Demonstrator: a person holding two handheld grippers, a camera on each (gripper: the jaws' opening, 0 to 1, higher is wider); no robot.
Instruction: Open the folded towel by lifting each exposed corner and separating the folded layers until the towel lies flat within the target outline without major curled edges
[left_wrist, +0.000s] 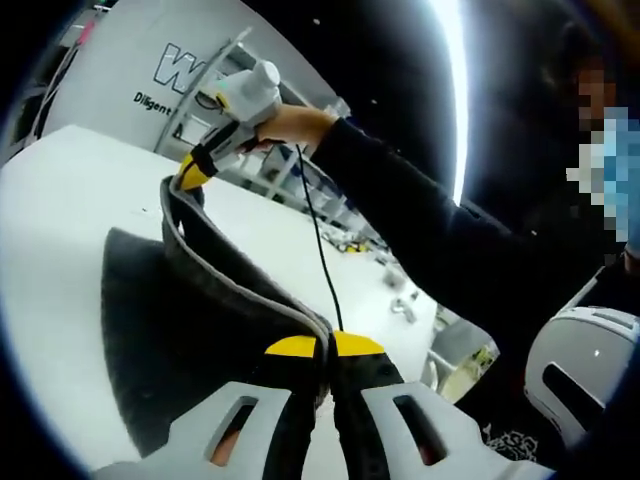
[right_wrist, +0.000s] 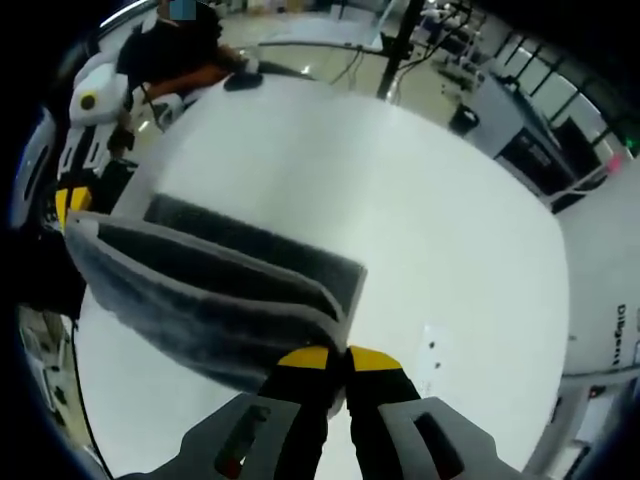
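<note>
Close in, the left gripper (left_wrist: 324, 350) has its yellow-tipped jaws pinched together on one corner of the dark grey towel (left_wrist: 190, 320), its pale edge arching upward. The right gripper (right_wrist: 338, 358) is clamped on the opposite corner, so the towel hangs stretched between them above the white table (right_wrist: 440, 230), layers drooping, lower fold resting on the surface. Plenty of bare tabletop lies beyond. Farther off, a grey panel (left_wrist: 140, 60) carries a large "W" and the partly readable word "Diligent".
</note>
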